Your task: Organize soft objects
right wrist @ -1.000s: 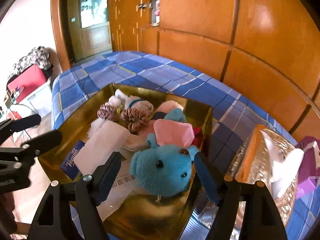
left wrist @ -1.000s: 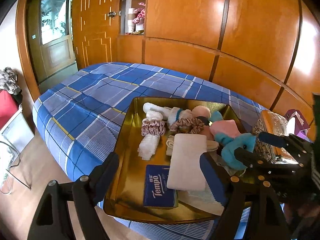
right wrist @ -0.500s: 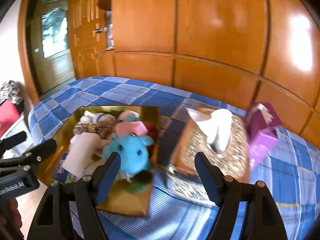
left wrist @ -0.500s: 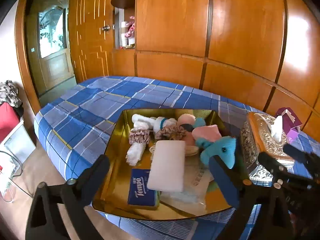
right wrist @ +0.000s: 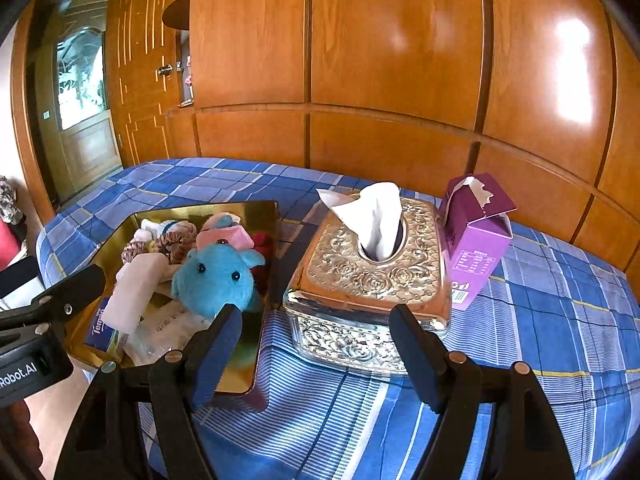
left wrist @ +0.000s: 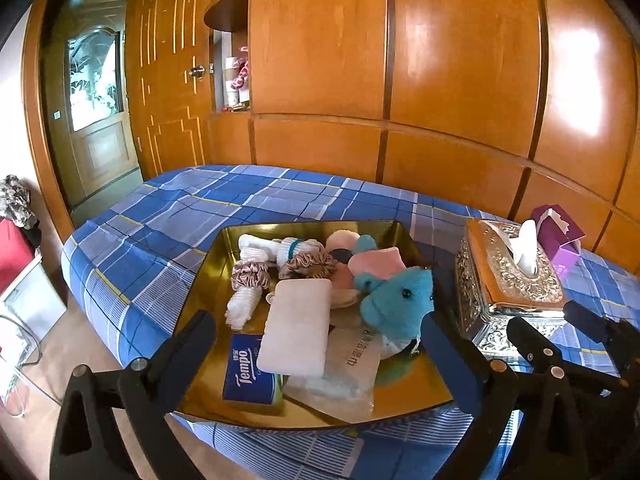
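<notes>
A gold tray [left wrist: 208, 276] [right wrist: 264, 216] on the blue plaid table holds a blue plush toy [left wrist: 400, 304] [right wrist: 218, 276], a white folded cloth [left wrist: 296, 330] [right wrist: 134, 292], scrunchies [left wrist: 250, 274], white socks [left wrist: 240, 306], a pink cloth [left wrist: 376, 262], a Tempo tissue pack [left wrist: 250, 368] and a clear packet [left wrist: 352, 364]. My left gripper [left wrist: 320, 356] is open and empty, above the tray's near edge. My right gripper [right wrist: 316, 348] is open and empty in front of the ornate tissue box [right wrist: 372, 276]; it also shows at the right of the left wrist view [left wrist: 560, 332].
A purple carton [right wrist: 476, 240] [left wrist: 558, 236] stands right of the ornate tissue box [left wrist: 508, 280]. Wooden wall panels rise behind the table [right wrist: 560, 300]. A door [left wrist: 96, 120] and floor clutter lie to the left.
Both grippers have pulled back and up from the tray. The right gripper has swung right, from the blue plush to facing the tissue box. Both stay open and empty.
</notes>
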